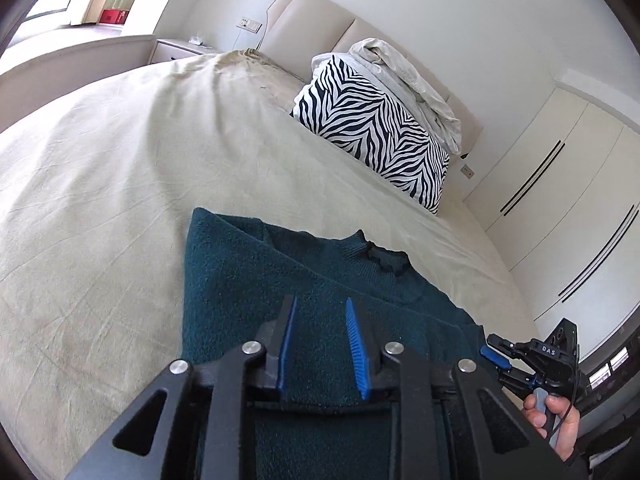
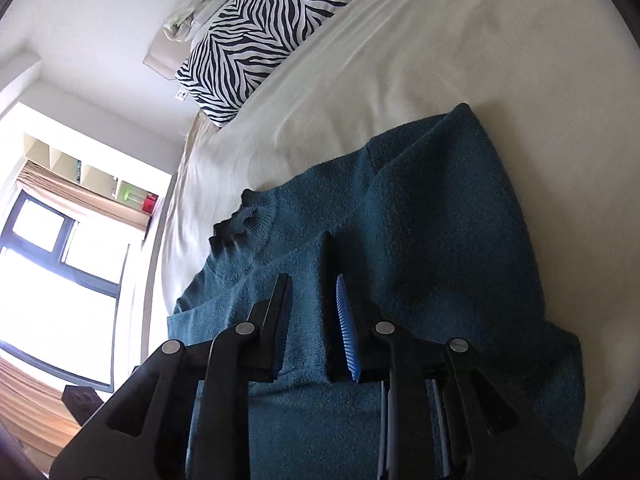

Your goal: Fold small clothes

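Observation:
A dark teal knit sweater (image 1: 256, 280) lies on the cream bed sheet (image 1: 100, 208), its collar (image 1: 380, 256) toward the pillows and its sleeves folded in over the body. My left gripper (image 1: 320, 308) hovers over the sweater's lower half, jaws apart, nothing between them. The right gripper also shows in the left wrist view (image 1: 496, 354) at the sweater's right edge. In the right wrist view my right gripper (image 2: 312, 292) is over the sweater (image 2: 440, 240), jaws apart, with a folded sleeve edge (image 2: 316, 264) lying beneath them.
A zebra-print pillow (image 1: 372, 128) and a crumpled white duvet (image 1: 404, 76) lie at the headboard. A wardrobe (image 1: 560, 200) stands to the right, a nightstand (image 1: 176, 50) to the far left. A window (image 2: 52, 280) with curtains is beside the bed.

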Motion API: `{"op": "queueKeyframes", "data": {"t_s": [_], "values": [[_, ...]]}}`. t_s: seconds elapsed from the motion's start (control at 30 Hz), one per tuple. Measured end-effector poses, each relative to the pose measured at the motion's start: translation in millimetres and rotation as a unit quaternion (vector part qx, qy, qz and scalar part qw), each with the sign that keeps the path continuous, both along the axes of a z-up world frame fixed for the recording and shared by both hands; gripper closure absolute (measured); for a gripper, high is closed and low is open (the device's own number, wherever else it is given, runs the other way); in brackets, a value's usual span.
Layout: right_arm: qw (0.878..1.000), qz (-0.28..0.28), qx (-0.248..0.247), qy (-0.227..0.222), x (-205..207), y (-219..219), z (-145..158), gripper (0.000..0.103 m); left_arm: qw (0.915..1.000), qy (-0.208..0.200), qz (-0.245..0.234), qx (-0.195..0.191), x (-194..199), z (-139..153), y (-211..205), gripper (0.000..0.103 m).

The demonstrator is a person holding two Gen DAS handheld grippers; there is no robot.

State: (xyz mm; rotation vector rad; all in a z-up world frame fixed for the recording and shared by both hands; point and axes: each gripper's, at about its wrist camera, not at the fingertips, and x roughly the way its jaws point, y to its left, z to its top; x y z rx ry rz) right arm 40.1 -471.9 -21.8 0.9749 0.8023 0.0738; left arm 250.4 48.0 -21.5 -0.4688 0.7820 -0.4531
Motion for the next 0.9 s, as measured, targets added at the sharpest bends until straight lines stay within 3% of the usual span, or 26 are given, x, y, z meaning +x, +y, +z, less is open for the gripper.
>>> {"op": "queueKeyframes", "data": {"t_s": [0.1,0.17,0.23,0.33,0.4,0.53,0.8,0.83,0.87,0.9], "values": [[0.998,0.040,0.042,-0.039,4,15,4,0.055,0.9978,0.062,-0.007,-0.022,51,-25,10,0.077],[0.994,0.071,0.062,-0.050,15,29,2,0.055,0.9939,0.108,-0.009,-0.020,73,-51,15,0.082],[0.992,0.096,0.072,-0.041,27,42,-8,0.055,0.9925,0.116,-0.003,-0.036,78,-70,23,0.097],[0.991,0.106,0.076,0.007,36,49,-39,0.055,0.9883,0.121,0.000,-0.093,74,-80,39,0.098],[0.991,0.108,0.076,-0.016,31,49,-39,0.055,0.9891,0.120,-0.005,-0.085,65,-75,39,0.100],[0.992,0.104,0.072,-0.016,20,46,-36,0.055,0.9912,0.104,-0.020,-0.080,36,-63,41,0.079],[0.995,0.088,0.049,-0.003,-27,33,-34,0.055,0.9938,0.097,-0.053,-0.013,-26,-52,50,0.079],[0.995,0.081,0.049,-0.002,-37,30,-33,0.055,0.9939,0.096,-0.054,-0.003,-37,-47,52,0.072],[0.996,0.074,0.047,0.000,-49,27,-31,0.055,0.9940,0.095,-0.054,0.008,-49,-42,55,0.056],[0.997,0.067,0.044,0.001,-61,24,-29,0.055,0.9948,0.087,-0.051,0.015,-64,-37,58,0.052]]}}
